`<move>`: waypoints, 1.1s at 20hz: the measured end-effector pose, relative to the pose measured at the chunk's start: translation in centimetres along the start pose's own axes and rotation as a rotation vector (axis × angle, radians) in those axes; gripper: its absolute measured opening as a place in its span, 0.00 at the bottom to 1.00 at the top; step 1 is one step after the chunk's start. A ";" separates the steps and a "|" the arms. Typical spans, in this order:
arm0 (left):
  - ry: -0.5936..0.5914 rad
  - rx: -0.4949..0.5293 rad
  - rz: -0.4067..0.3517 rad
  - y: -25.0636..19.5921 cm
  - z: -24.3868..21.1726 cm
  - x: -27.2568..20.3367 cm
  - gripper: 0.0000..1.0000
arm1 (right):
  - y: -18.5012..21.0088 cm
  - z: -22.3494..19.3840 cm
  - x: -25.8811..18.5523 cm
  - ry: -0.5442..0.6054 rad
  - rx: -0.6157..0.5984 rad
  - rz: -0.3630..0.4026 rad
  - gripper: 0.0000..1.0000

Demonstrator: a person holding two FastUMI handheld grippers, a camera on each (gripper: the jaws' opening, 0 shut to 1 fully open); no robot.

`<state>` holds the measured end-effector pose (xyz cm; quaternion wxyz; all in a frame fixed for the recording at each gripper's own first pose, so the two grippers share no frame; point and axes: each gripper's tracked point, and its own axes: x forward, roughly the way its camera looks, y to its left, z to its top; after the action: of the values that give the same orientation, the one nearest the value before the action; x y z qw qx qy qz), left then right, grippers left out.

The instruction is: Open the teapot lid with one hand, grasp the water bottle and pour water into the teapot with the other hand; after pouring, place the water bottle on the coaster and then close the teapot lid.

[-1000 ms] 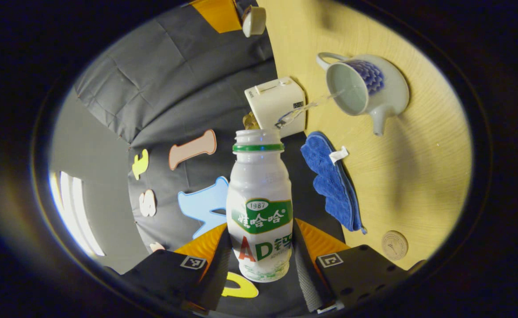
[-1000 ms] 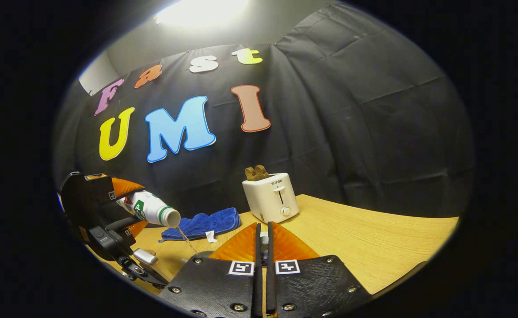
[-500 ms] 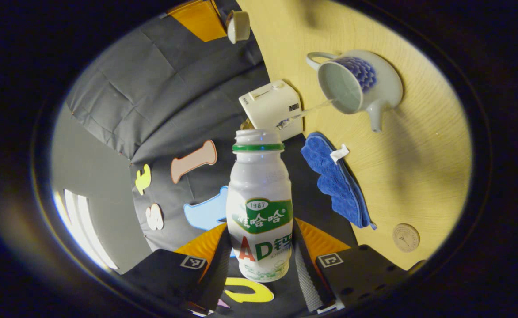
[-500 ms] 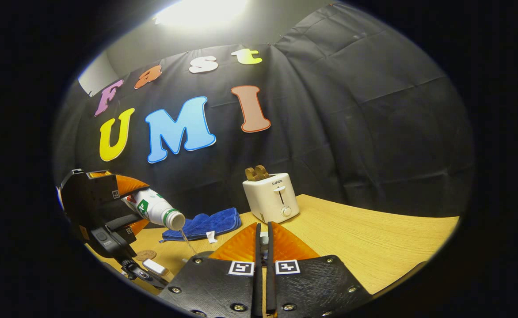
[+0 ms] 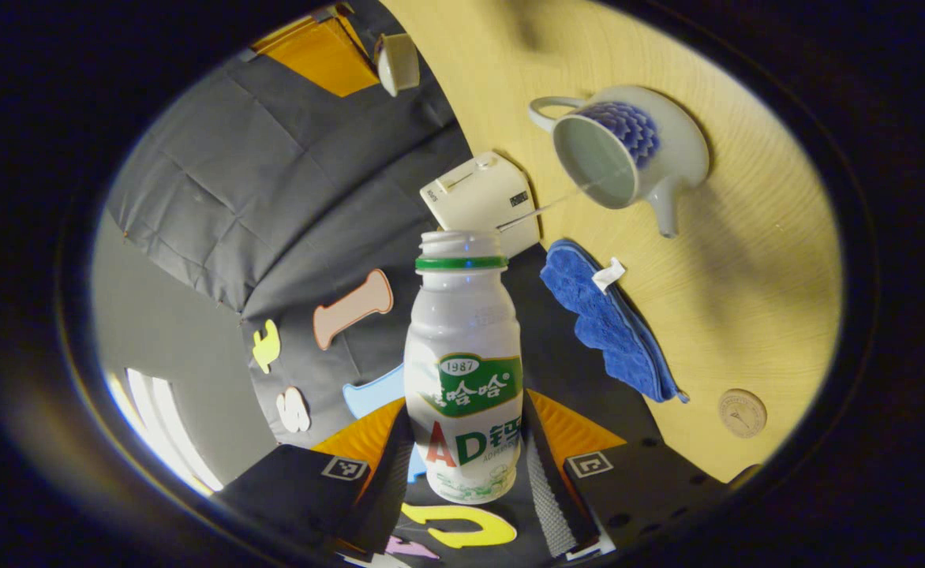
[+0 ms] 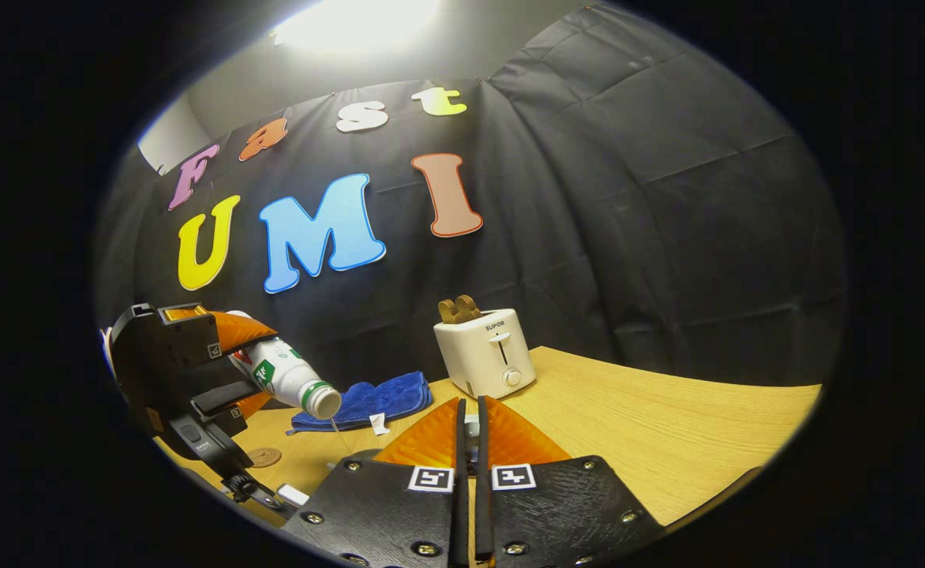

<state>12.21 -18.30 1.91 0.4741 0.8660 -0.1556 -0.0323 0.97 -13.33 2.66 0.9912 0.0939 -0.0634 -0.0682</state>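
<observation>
Left gripper [image 5: 462, 465] fingers clamp the water bottle [image 5: 464, 371], tilted, thin stream reaching the teapot [image 5: 620, 154] upper right. Right gripper [image 6: 469, 442] fingers pinch the lid [image 6: 471, 430]. Keep the stream centred.

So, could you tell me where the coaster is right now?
In the left gripper view the coaster lies bare on the table at lower right, just past the blue cloth.
</observation>
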 end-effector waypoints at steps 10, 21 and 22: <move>-0.030 0.071 0.043 0.9 0.8 -0.1 0.81 | -0.1 0.1 -0.1 -0.004 0.007 -0.008 0.03; -0.040 -0.015 -0.012 0.4 0.9 0.1 0.82 | -0.1 0.2 -0.1 -0.007 0.015 -0.014 0.03; -0.039 -0.082 -0.035 0.0 0.8 0.3 0.77 | -0.2 0.2 -0.2 -0.011 0.018 -0.016 0.03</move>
<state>12.30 -18.98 1.48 0.5056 0.8476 -0.1482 -0.0636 0.71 -13.54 2.82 0.9894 0.1029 -0.0685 -0.0758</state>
